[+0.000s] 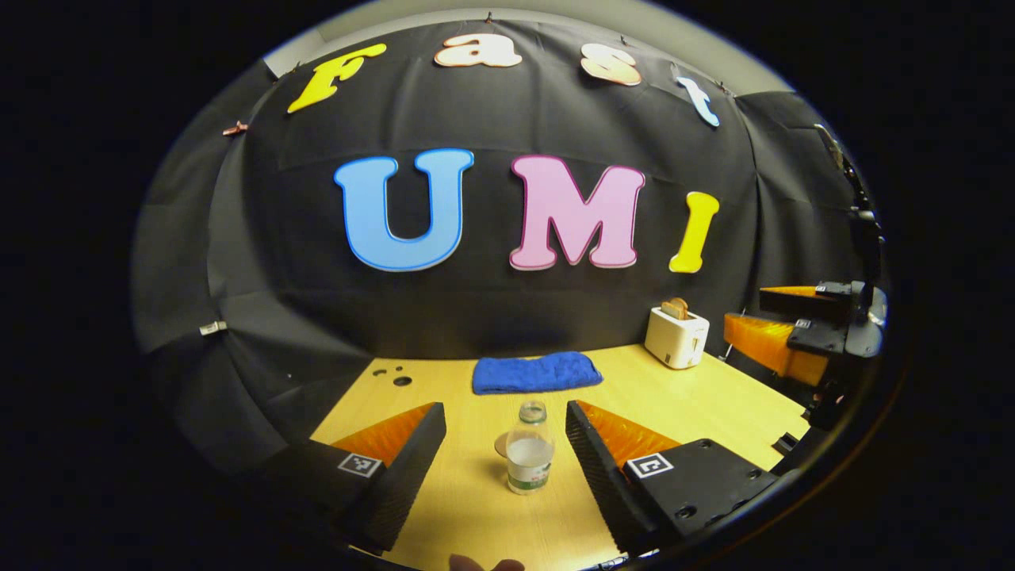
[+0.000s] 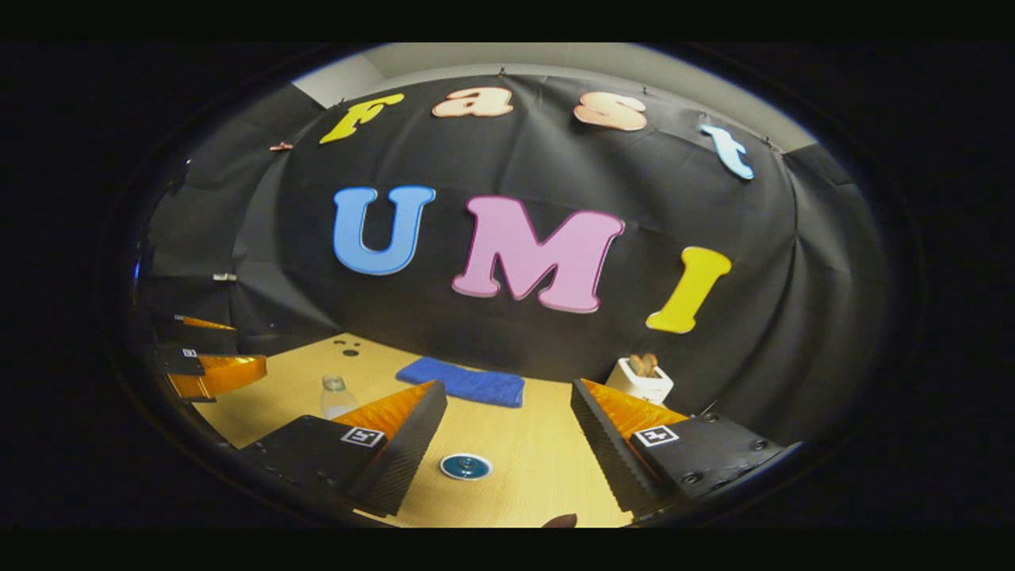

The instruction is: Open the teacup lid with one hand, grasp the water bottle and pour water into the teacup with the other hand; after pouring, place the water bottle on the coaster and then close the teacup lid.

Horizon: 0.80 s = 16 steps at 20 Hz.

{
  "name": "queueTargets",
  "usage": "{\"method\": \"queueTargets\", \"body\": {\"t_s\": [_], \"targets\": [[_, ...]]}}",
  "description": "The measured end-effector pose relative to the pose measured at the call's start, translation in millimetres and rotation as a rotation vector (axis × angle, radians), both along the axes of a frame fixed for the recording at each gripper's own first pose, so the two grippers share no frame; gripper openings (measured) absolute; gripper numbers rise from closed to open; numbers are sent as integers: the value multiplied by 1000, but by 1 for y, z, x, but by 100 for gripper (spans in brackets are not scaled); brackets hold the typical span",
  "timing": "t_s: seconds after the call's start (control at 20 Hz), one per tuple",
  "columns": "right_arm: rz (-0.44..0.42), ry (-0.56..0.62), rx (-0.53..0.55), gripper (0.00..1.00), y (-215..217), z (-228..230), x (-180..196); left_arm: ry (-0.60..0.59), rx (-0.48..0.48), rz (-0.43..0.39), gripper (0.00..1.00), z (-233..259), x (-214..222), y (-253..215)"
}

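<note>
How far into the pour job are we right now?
Nothing looks done yet. The water bottle stands upright on the table, ungrasped, framed between the left gripper's open fingers. The right gripper is open above the teacup lid. Lid lift, pour, coaster placement and closing remain.

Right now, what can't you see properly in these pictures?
- Coaster, left gripper view: mostly hidden behind the water bottle.
- Water bottle's lower half, right gripper view: hidden behind the right gripper's own finger.
- Teacup lid, right gripper view: too small to tell whether a cup sits underneath.
- Toaster's base, right gripper view: covered by that gripper's finger.
</note>
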State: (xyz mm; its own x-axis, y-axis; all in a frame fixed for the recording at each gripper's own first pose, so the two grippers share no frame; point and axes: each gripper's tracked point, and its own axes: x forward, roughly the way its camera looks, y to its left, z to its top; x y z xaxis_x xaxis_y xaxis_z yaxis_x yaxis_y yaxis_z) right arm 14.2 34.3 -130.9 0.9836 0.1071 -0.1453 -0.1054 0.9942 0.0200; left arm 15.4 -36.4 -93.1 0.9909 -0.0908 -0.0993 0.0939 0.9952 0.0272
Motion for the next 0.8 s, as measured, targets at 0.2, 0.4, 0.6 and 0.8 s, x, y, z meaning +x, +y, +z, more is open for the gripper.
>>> {"method": "queueTargets", "body": {"t_s": [0.2,0.4,0.6,0.8], "targets": [[53,83,23,97,17,-71,18,28,29,2,96,-40,17,-3],[73,175,96,91,32,-139,34,43,17,2,96,-71,33,-10],[92,224,109,82,43,-183,49,54,8,11,96,-94,46,-15],[103,243,120,81,51,-200,59,70,-3,14,96,-109,50,-16]]}}
